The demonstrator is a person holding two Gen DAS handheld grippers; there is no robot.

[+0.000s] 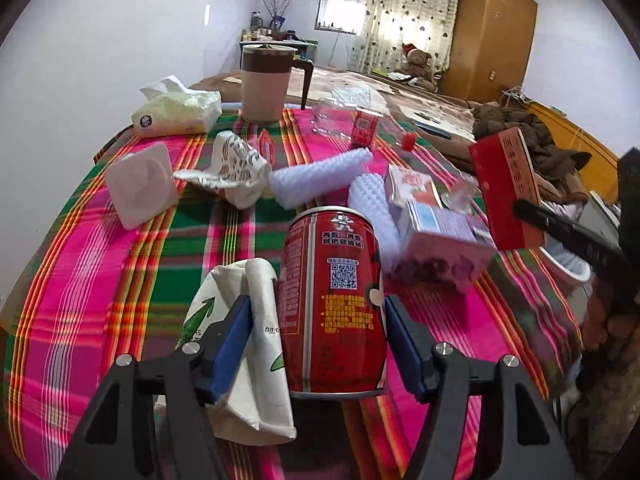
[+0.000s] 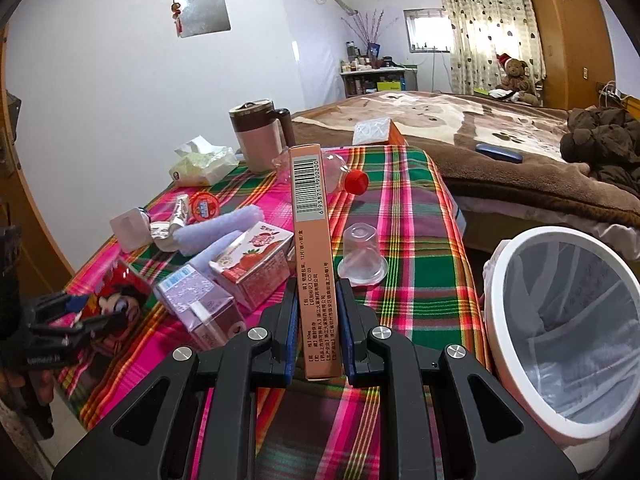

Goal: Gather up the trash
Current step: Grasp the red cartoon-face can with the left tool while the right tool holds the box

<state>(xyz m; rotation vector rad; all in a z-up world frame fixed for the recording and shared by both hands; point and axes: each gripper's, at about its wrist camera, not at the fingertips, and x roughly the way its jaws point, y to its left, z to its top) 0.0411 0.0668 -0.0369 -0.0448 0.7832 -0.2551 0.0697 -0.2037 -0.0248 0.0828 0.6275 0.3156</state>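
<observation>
— What is the left claw (image 1: pixel 318 304) doing?

— It stands half-wide around the red drink can with yellow print (image 1: pixel 332 304). The can sits right between the blue pads, but I judge they are not squeezing yet. A folded white paper bag with green arrows (image 1: pixel 260 400) is wedged between the left-side pad and the can.

— So how should it grip?

— Close gently across the round belly, since thin metal dents, and either take the paper along or nudge clear of it first.

— Which way does the can point?

— It looks to be lying on the pink-and-green plaid tablecloth (image 1: pixel 120 280), long axis running straight out along the fingers, top end away from the claw.

— And the right claw (image 2: pixel 317 286)?

— Clamped narrow on a flat orange cardboard box with a barcode (image 2: pixel 310 208). The box's length runs forward past the fingertips. The white round bin with a clear liner (image 2: pixel 500 280) waits just off to its right, so I'd swing there and let go over the opening.
</observation>
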